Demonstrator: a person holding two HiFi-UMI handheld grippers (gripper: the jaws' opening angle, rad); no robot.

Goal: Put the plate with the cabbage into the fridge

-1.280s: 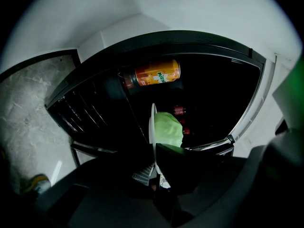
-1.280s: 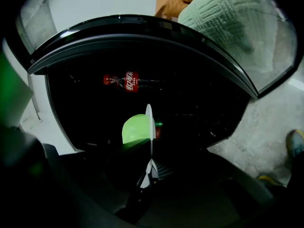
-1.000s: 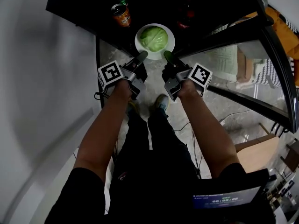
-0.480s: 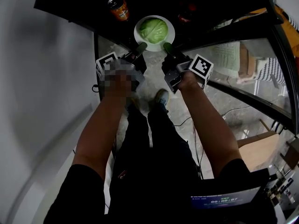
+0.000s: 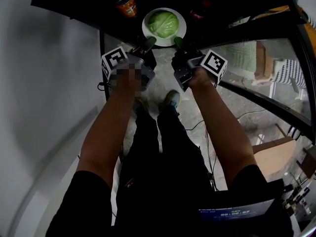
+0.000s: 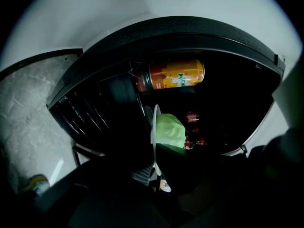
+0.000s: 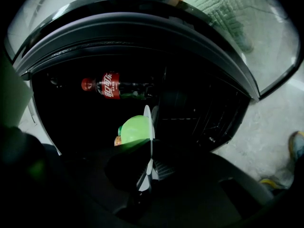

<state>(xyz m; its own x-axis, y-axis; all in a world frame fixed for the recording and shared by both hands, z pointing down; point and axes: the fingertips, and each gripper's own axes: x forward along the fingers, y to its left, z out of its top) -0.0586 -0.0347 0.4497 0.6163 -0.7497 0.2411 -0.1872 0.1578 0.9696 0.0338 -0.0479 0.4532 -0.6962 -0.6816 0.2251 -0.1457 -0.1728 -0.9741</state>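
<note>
A white plate carrying a green cabbage hangs level at the dark fridge's mouth. My left gripper is shut on the plate's near-left rim, and my right gripper is shut on its near-right rim. The left gripper view shows the plate edge-on with the cabbage to its right, the left gripper clamped on the rim. In the right gripper view the plate is again edge-on between the jaws of the right gripper, with the cabbage to its left.
An orange can lies in the fridge left of the plate, and a cola bottle lies farther in on the right. Wire racks line the interior. The open glass door stands to the right. A cardboard box sits on the floor.
Both grippers have carried the plate with the cabbage forward, deeper toward the fridge opening. Their hold on the rim is unchanged.
</note>
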